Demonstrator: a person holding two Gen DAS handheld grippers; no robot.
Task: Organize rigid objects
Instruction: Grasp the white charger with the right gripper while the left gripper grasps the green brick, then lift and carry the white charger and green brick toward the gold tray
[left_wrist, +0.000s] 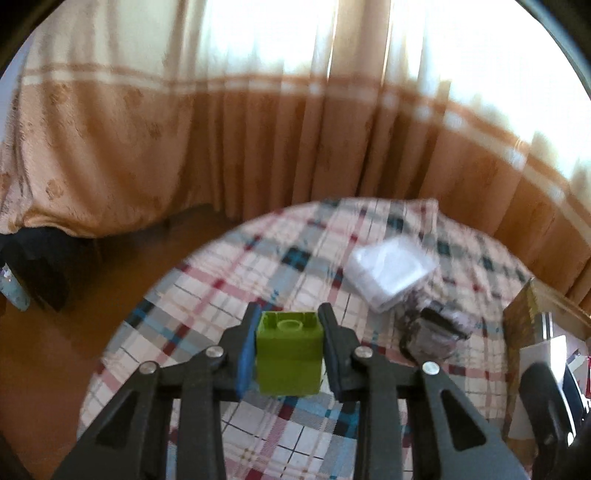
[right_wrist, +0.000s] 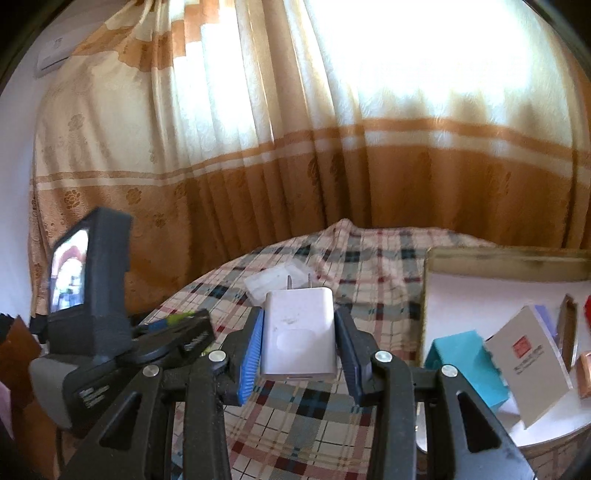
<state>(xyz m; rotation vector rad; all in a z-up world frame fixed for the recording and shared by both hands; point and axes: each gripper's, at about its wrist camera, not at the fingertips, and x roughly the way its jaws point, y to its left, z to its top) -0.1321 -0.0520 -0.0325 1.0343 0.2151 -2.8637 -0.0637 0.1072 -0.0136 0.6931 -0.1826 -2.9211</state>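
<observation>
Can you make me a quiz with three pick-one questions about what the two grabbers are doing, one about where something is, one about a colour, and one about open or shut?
1. Where is the white charger?
A. Between the fingers of the right gripper
B. Inside the open box
C. Lying flat on the checked cloth

2. What colour is the block in the left gripper?
A. Red
B. Green
C. Blue

3. How do the left gripper's jaws stand?
A. Wide open with nothing between them
B. Shut on the block
C. Shut on a clear plastic case

Answers:
1. A, the charger sits between the two fingers, prongs pointing away.
2. B, the block is plainly light green.
3. B, both pads press on the block's sides.
</observation>
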